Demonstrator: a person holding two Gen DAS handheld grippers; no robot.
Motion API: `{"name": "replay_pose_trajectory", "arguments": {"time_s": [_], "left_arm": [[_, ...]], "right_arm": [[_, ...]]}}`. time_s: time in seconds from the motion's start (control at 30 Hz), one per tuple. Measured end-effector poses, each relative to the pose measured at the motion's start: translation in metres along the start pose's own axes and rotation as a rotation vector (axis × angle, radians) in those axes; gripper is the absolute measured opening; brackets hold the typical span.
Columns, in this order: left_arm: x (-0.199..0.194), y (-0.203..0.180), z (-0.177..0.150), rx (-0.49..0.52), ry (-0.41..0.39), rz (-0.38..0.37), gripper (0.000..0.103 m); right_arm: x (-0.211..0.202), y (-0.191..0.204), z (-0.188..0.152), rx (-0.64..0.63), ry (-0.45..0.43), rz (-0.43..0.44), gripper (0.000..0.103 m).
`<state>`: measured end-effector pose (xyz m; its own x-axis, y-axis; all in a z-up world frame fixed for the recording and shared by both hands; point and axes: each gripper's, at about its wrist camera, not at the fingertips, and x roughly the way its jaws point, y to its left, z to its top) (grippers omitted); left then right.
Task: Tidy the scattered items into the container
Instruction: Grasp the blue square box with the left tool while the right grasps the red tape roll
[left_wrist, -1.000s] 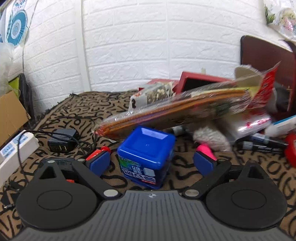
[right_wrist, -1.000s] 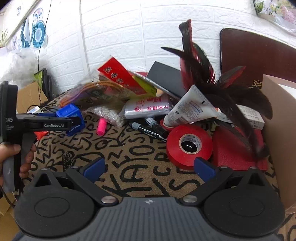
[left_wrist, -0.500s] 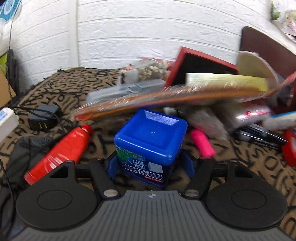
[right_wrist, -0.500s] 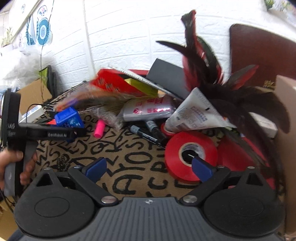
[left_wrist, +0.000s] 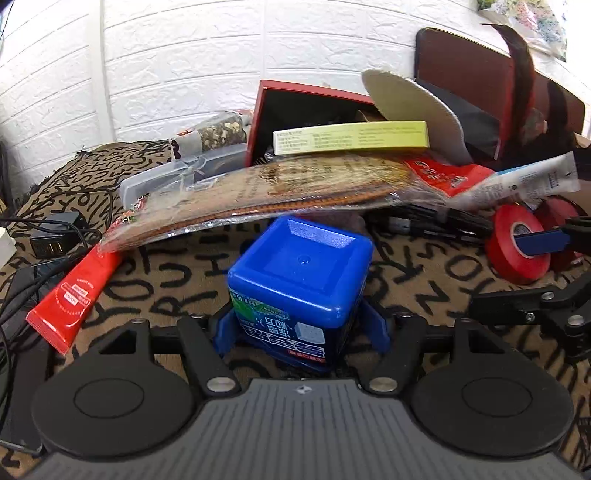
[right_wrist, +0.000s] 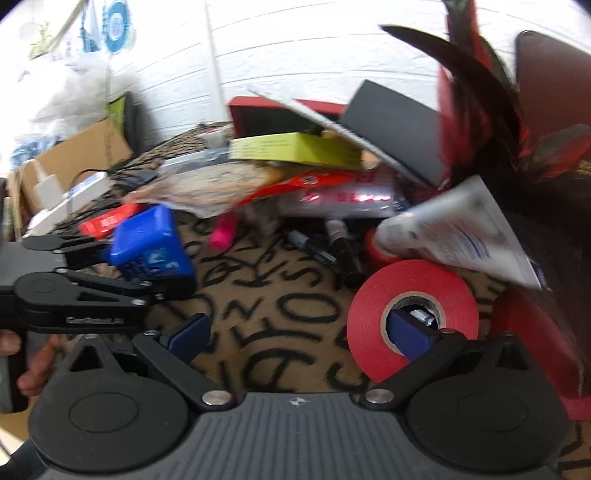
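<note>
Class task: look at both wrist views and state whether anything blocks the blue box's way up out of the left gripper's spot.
Yes. The left gripper is shut on the blue box, and a long clear-wrapped packet juts out from the pile right above the box's far edge, so a straight lift may catch it.

The left gripper (left_wrist: 301, 328) sits low in the centre of its own view, tilted downward, its jaws just drawn in and both blue pads (left_wrist: 225, 332) pressed against the sides of a blue box (left_wrist: 299, 280). The right gripper (right_wrist: 299, 332) spreads wide across the lower half of its view, right pad (right_wrist: 410, 334) poking into a red tape roll's (right_wrist: 369, 321) hole. A hand (right_wrist: 35, 365) grips the left handle at the lower left edge.
</note>
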<state>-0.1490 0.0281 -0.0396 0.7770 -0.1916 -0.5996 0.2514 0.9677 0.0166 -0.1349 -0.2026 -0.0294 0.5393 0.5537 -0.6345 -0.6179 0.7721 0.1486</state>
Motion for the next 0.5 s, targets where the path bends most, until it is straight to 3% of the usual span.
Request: {"name": "replay_pose_trajectory", "arguments": {"time_s": [0.27,0.4,0.5], "left_arm": [[-0.032,-0.006,-0.019,0.046,0.02,-0.017,0.068],[-0.038,-0.007,-0.023,0.049,0.032,-0.022,0.068],[-0.032,-0.012,-0.018,0.046,0.041,-0.022,0.068]], "right_arm": [[-0.021,0.024,-0.008,-0.054,0.063,0.155,0.103],[-0.032,0.03,-0.014,-0.013,0.093,0.247,0.103],[-0.039,0.037,-0.022,-0.028,0.067,0.177,0.103]]}}
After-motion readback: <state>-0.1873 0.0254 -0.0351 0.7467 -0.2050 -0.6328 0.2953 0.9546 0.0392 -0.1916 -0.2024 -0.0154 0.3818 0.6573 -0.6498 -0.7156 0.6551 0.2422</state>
